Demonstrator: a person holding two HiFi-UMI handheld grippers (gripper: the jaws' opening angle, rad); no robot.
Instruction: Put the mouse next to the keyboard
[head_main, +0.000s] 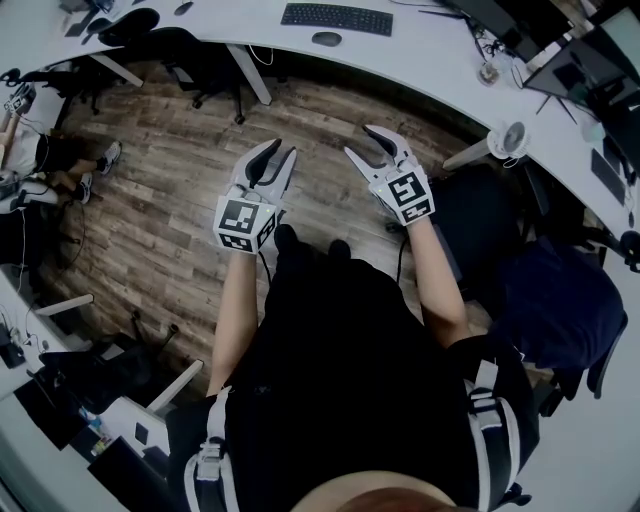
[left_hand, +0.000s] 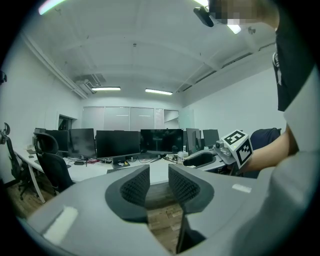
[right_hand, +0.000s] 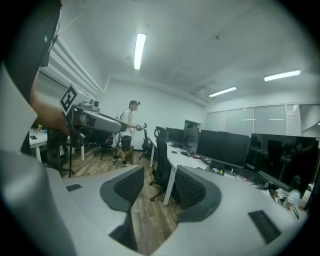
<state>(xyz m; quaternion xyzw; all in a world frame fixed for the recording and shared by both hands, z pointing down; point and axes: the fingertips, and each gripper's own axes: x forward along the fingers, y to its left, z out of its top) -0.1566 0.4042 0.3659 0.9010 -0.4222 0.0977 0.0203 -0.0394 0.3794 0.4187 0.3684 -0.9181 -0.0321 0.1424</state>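
Wood planks cover the floor (head_main: 170, 200) beneath two hand-held tools, both raised over it in front of the person's dark-clothed body. The left tool (head_main: 281, 150) has its two jaws apart, and its own view shows only floor and desk edge in the gap. The right tool (head_main: 360, 142) also stands with its jaws parted and nothing between them. Each tool carries one marker cube, two in all: one (head_main: 245, 222) on the left and one (head_main: 408, 193) on the right.

Along the top of the head view runs a curved white desk (head_main: 400, 60). One black keyboard (head_main: 337, 18) lies on it. One dark mouse (head_main: 326, 39) sits on the desk near the keyboard's front edge, with a small gap between them. Both are well apart from the tools.

In the right gripper view, one person (right_hand: 129, 131) stands far off by a desk, and one black office chair (right_hand: 161, 165) stands nearer.
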